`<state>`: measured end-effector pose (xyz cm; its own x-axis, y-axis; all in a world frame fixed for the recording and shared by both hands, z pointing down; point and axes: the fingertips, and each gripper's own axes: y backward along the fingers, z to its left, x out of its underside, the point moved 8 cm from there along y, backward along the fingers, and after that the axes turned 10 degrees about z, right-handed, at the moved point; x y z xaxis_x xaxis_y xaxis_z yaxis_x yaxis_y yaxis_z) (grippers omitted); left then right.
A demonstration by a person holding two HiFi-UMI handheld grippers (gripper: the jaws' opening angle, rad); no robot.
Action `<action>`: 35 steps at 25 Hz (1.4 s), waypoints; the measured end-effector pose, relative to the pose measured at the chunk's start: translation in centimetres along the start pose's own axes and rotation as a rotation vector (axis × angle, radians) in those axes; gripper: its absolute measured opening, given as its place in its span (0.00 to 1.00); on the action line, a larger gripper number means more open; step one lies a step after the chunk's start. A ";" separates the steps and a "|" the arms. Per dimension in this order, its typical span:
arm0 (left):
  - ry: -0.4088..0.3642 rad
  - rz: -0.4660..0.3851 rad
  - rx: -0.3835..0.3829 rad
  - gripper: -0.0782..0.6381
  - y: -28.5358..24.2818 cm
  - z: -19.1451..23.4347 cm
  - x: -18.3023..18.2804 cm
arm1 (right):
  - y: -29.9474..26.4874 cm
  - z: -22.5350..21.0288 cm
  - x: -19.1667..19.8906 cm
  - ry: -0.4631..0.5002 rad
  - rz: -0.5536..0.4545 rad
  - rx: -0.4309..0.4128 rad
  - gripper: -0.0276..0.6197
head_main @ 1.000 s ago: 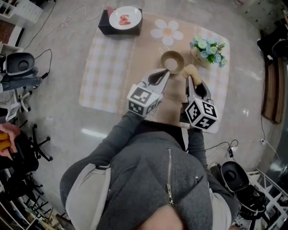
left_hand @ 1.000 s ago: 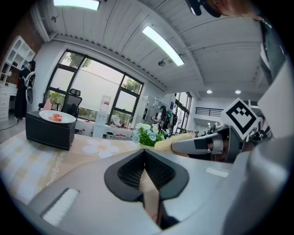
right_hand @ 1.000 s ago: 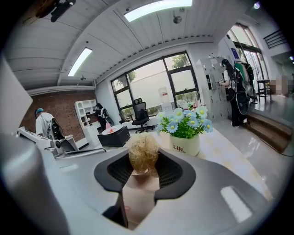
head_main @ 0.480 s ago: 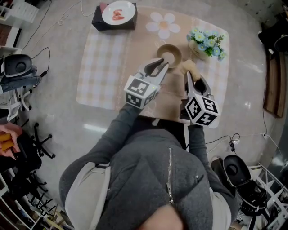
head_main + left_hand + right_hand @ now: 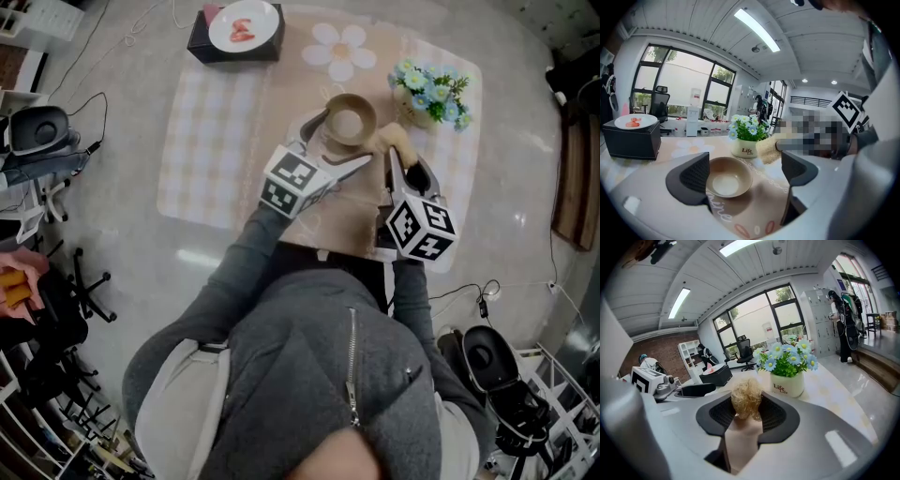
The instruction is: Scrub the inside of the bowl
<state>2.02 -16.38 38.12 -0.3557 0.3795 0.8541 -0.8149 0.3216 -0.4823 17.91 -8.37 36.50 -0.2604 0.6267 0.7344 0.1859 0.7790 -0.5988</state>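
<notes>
A tan bowl [image 5: 349, 122] with a pale inside stands on the beige mat. My left gripper [image 5: 336, 145] reaches it from the near left, and its jaws are opening with one on either side of the bowl's near edge. In the left gripper view the bowl [image 5: 729, 176] lies between the pads, close to the left one, and neither presses on it. My right gripper [image 5: 398, 157] hovers just right of the bowl, shut on a straw-coloured scrubber [image 5: 395, 142]. In the right gripper view the scrubber [image 5: 746, 399] sticks up between the jaws.
A white pot of blue flowers [image 5: 427, 98] stands right behind the scrubber. A black box [image 5: 202, 42] with a white plate [image 5: 246, 25] on it sits at the far left of the checked cloth [image 5: 211, 141]. Chairs and cables surround the table.
My left gripper was shut at the bowl's near rim; its jaws have now spread wide around that rim. The right gripper with the scrubber has barely moved.
</notes>
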 end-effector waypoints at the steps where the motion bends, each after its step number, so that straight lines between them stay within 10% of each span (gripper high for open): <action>1: -0.006 0.010 0.000 0.79 -0.2 0.0 0.0 | -0.1 -0.1 0.0 -0.002 0.001 -0.002 0.25; 7: -0.060 0.098 -0.025 0.94 -1.2 1.0 -0.1 | -0.4 -0.5 0.1 -0.015 0.002 -0.014 0.25; 35: -0.369 0.494 0.125 0.95 -6.6 3.9 1.2 | -1.4 -2.5 0.9 -0.063 0.050 -0.033 0.25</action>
<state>5.17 -21.45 43.09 -0.8201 0.1258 0.5583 -0.5536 0.0728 -0.8296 19.76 -8.85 38.74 -0.3093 0.6633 0.6814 0.2308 0.7475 -0.6229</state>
